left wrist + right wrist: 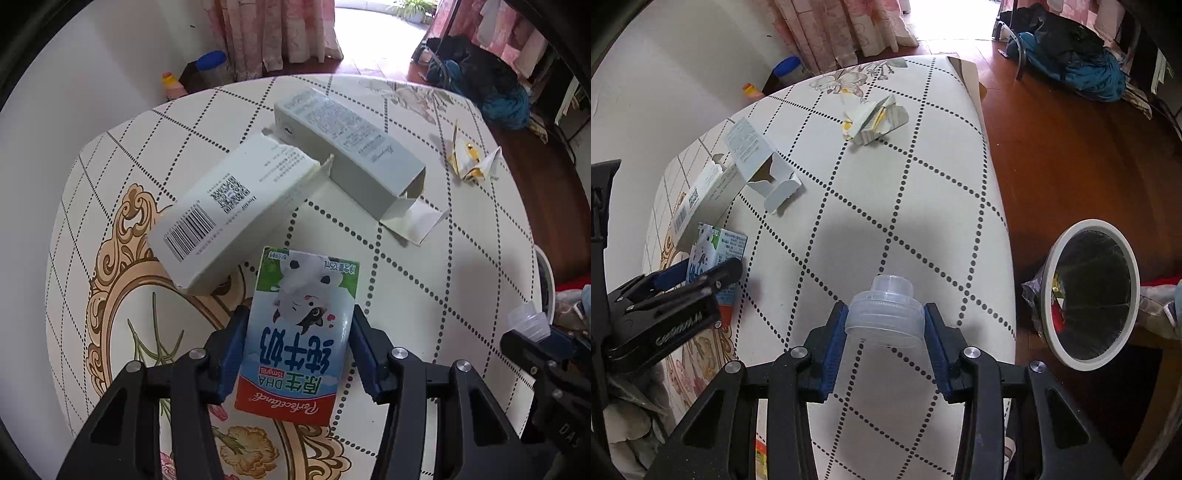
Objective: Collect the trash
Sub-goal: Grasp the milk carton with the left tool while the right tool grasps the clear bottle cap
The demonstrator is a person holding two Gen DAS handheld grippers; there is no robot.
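My left gripper (297, 325) is shut on a small milk carton (299, 332) with a cow picture, held over the table's near side; it also shows in the right wrist view (716, 254). My right gripper (886, 317) is shut on a clear plastic bottle (886, 314), neck forward, over the table near its right edge. Two open white cardboard boxes lie on the table: one with a barcode (229, 206) and a longer grey one (351, 151). A crumpled yellow-and-white wrapper (469, 158) lies farther right. A round white-rimmed trash bin (1089, 295) stands on the floor to the right.
The table (886, 184) has a white cloth with a dotted diamond pattern. Wooden floor (1052, 147) lies to the right. A chair with dark and blue clothes (1071, 48) stands at the back right. Bottles (192, 77) stand by the wall and pink curtains behind the table.
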